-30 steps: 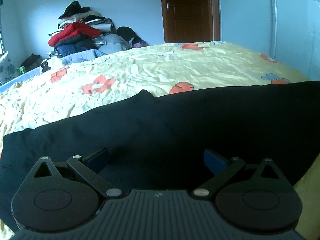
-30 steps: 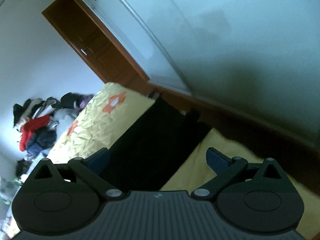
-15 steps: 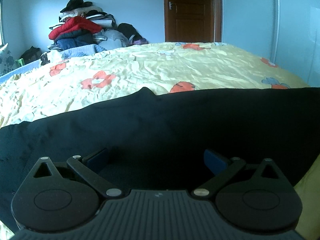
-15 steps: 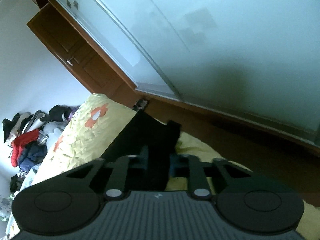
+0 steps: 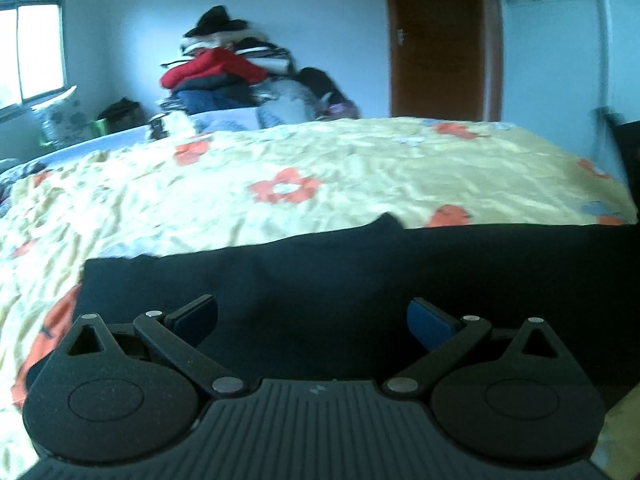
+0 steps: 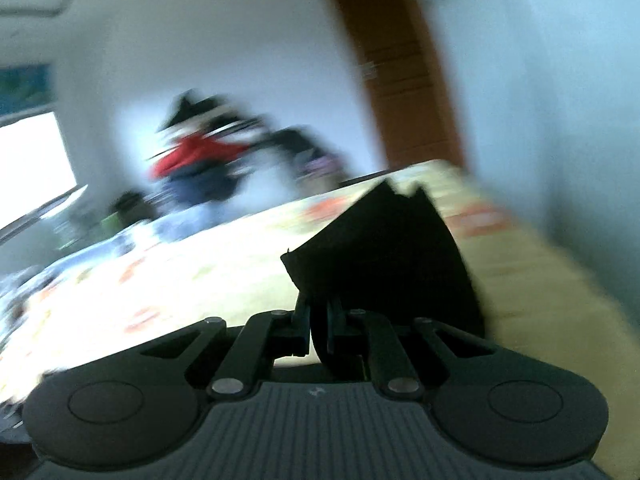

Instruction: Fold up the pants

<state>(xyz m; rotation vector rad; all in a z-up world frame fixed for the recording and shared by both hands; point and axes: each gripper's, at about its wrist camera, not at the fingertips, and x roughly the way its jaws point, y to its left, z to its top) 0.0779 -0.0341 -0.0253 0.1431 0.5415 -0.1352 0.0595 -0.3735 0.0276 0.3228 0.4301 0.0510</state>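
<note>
Black pants [image 5: 360,280] lie spread along the near edge of a bed with a yellow flowered sheet [image 5: 320,168]. My left gripper [image 5: 312,320] is open, low over the pants near their left end, with nothing between its blue-padded fingers [image 5: 430,322]. My right gripper [image 6: 319,320] is shut on a fold of the black pants [image 6: 384,248] and holds that end lifted above the bed. The right wrist view is heavily blurred by motion.
A pile of clothes [image 5: 232,76] with a red jacket sits beyond the bed's far side. A brown wooden door [image 5: 436,40] stands behind the bed, a window [image 5: 36,56] at the left. A white wall panel is at the right.
My right gripper closed on the pants' end, lifted it and swung round toward the bed. My left gripper stayed open and shifted left along the pants.
</note>
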